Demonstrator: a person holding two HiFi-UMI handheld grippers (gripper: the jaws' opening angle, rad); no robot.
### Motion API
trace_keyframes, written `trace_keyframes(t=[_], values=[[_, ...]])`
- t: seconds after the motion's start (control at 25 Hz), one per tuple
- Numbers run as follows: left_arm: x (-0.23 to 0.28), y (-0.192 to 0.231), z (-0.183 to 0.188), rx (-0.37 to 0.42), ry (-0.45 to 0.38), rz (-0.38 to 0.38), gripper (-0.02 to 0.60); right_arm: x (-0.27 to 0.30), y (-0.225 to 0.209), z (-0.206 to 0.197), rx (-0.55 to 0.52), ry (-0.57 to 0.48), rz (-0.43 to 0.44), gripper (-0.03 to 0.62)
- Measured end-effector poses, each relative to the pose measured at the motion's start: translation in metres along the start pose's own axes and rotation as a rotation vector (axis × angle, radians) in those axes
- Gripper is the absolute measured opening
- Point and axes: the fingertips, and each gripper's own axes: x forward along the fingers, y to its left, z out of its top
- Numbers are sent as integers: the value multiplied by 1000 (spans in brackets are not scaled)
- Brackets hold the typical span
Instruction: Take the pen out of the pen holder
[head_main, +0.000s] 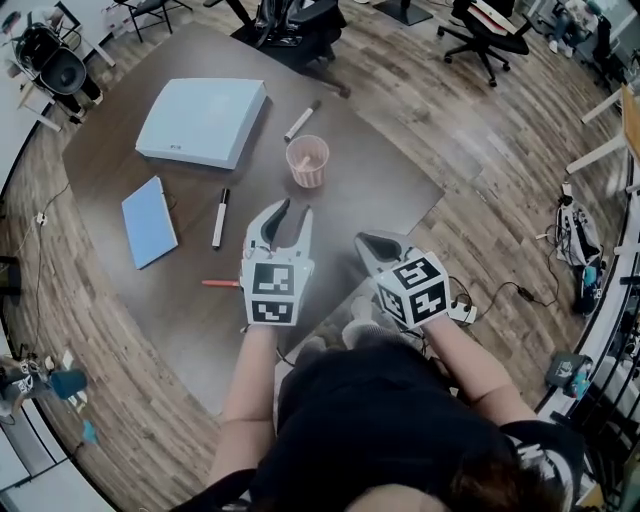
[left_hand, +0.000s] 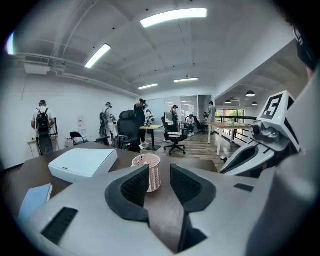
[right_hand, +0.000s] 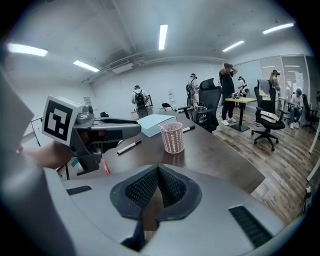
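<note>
Facing the pen holder (head_main: 307, 160), apart from it, left gripper (left_hand: 160, 175) jaws spread; right gripper (right_hand: 158, 174) jaws together.

Left gripper (head_main: 295, 210) and right gripper (head_main: 362, 242): shells are moulded in pale grey, and each is fitted with a white cube (head_main: 272, 292) printed with black square markers. The fingers (left_hand: 132, 186) are lined with black ribbed pads. A black short-sleeved shirt (head_main: 370, 430) is worn.
</note>
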Motion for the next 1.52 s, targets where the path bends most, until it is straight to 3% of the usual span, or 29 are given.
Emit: trace_keyframes(t=[0.24,0.8,1.2,1.52], values=[[41,11,1,-45,23,33,135,16,-25,4,-7,24,36,17],[94,37,-5,-49,68,153,135,37,-71,5,-8,62,76,18],[105,38,-7,-56,75,165,77,45,-84,4,-12,79,94,18],[98,38,-1,-61,53,161,74,47,-75,4,-28,82,118,18]])
